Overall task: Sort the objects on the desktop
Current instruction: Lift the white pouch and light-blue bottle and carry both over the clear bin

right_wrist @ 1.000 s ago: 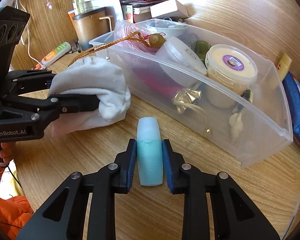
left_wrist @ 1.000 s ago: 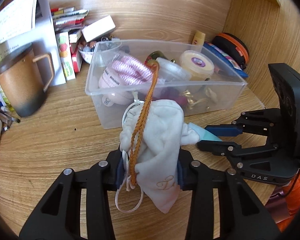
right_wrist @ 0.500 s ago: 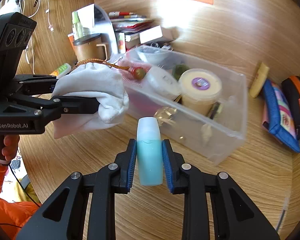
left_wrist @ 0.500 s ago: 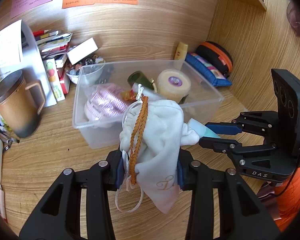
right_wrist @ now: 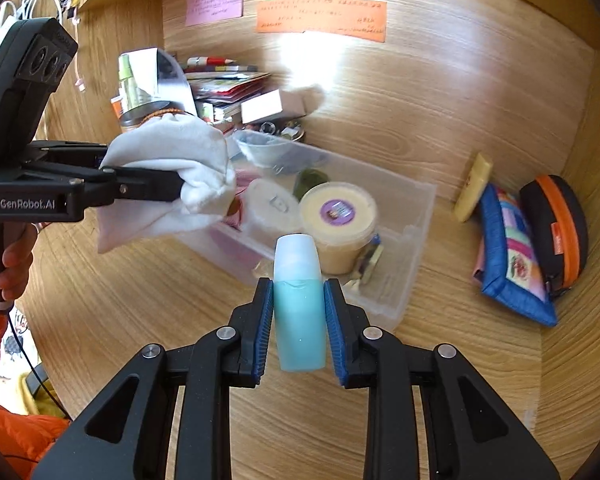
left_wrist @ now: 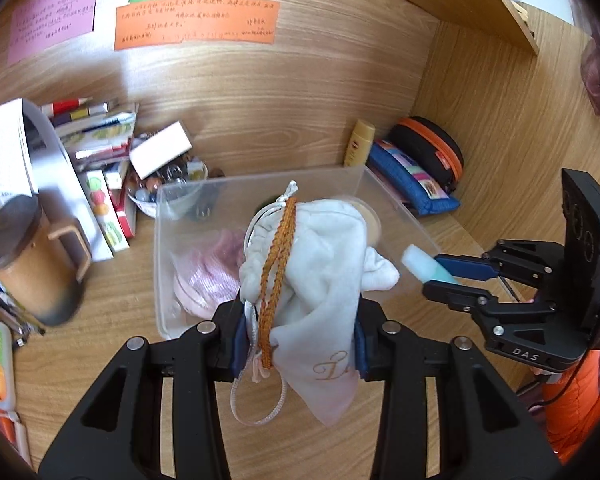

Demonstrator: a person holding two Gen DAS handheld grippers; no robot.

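Note:
My left gripper (left_wrist: 298, 336) is shut on a white drawstring pouch (left_wrist: 320, 280) with an orange braided cord (left_wrist: 274, 276), held in the air above the near side of a clear plastic bin (left_wrist: 162, 240). The pouch also shows in the right wrist view (right_wrist: 168, 176). My right gripper (right_wrist: 299, 312) is shut on a small teal bottle with a white cap (right_wrist: 299, 300), held above the desk in front of the bin (right_wrist: 416, 216). The bin holds a cream tub with a purple label (right_wrist: 338, 220), a white lidded container (right_wrist: 274, 210) and a pink striped item (left_wrist: 216, 264).
A brown lidded mug (left_wrist: 32, 256) stands at the left beside stacked books and boxes (left_wrist: 100, 148). A blue pouch (right_wrist: 512, 256), a black-and-orange case (right_wrist: 556, 224) and a yellow tube (right_wrist: 474, 188) lie by the right wall. Sticky notes (left_wrist: 196, 24) hang on the back panel.
Both grippers have risen and pulled back from the bin, each still holding its object. The orange cord's bead end has come out of the bin.

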